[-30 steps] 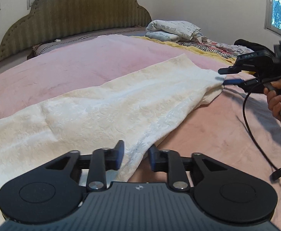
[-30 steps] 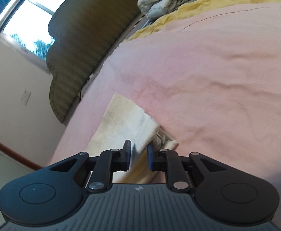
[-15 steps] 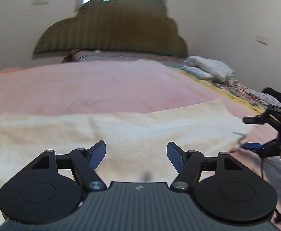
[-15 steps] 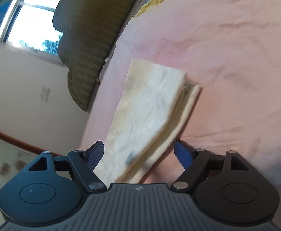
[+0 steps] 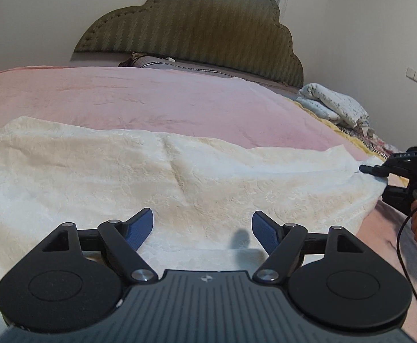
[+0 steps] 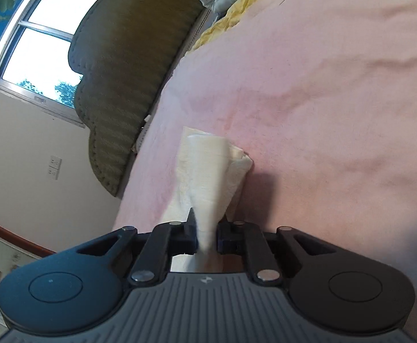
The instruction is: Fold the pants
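Pants lie lengthwise left to right on the bed; the left gripper, just opened wide, holds nothing; the right gripper has just closed, pinching their end.

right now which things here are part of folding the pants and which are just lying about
Part of the job:
- cream pants
- right tongs, just closed on the pants' end
- left tongs, just opened, empty above the pants

Just lying about:
- pink bedspread
- folded white quilt
- headboard
- yellow blanket
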A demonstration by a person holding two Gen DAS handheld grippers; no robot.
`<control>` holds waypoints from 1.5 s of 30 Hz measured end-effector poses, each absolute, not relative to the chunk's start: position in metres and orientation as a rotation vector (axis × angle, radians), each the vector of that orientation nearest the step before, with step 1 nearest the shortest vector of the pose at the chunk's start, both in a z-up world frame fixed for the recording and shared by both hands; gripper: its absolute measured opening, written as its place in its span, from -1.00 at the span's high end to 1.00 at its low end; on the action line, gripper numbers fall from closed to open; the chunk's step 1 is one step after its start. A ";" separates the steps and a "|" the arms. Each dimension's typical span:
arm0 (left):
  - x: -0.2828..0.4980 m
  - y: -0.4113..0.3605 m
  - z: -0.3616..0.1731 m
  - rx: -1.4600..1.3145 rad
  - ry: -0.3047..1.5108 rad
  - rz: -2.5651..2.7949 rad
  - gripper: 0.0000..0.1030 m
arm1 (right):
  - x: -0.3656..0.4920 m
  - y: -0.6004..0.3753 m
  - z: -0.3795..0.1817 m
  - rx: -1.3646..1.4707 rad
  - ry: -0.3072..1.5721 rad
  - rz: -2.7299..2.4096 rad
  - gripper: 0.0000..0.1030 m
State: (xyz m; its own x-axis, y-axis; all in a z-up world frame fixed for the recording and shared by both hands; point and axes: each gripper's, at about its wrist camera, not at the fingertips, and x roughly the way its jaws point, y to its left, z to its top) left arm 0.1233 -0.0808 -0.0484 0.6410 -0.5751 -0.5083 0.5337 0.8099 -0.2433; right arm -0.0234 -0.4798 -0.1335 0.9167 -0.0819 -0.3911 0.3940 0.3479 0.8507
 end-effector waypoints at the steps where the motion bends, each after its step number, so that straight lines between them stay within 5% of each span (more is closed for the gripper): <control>1: 0.122 -0.078 -0.047 -0.087 0.591 -0.611 -0.51 | -0.019 -0.482 -0.126 1.152 0.305 -0.310 0.78; 9: 0.114 -0.075 -0.027 -0.080 0.504 -0.556 -0.64 | -0.022 -0.457 -0.014 0.795 0.071 -0.112 0.78; 14: 0.119 -0.078 -0.039 -0.093 0.611 -0.579 -0.64 | -0.022 -0.483 -0.083 0.924 0.384 -0.352 0.77; 17: 0.114 -0.075 -0.032 -0.084 0.592 -0.590 -0.64 | -0.032 -0.490 -0.119 1.045 0.410 -0.378 0.77; 24: 0.116 -0.083 -0.019 -0.025 0.567 -0.567 -0.64 | -0.029 -0.473 -0.062 0.877 0.218 -0.222 0.78; 29: 0.122 -0.079 -0.023 -0.049 0.620 -0.557 -0.64 | -0.019 -0.490 -0.109 0.945 0.453 -0.374 0.77; 34: 0.149 -0.082 -0.005 -0.152 0.667 -0.565 -0.64 | -0.017 -0.469 -0.088 0.840 0.372 -0.372 0.77; 45: 0.203 -0.218 -0.033 0.157 0.774 -0.721 -0.66 | -0.023 -0.470 -0.083 0.857 0.359 -0.356 0.77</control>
State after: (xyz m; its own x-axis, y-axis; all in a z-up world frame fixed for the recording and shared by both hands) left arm 0.2030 -0.2180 -0.0333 0.4917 -0.5363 -0.6860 0.6466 0.7525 -0.1248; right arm -0.0232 -0.4702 -0.0831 0.8825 -0.1586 -0.4427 0.4414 0.6039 0.6637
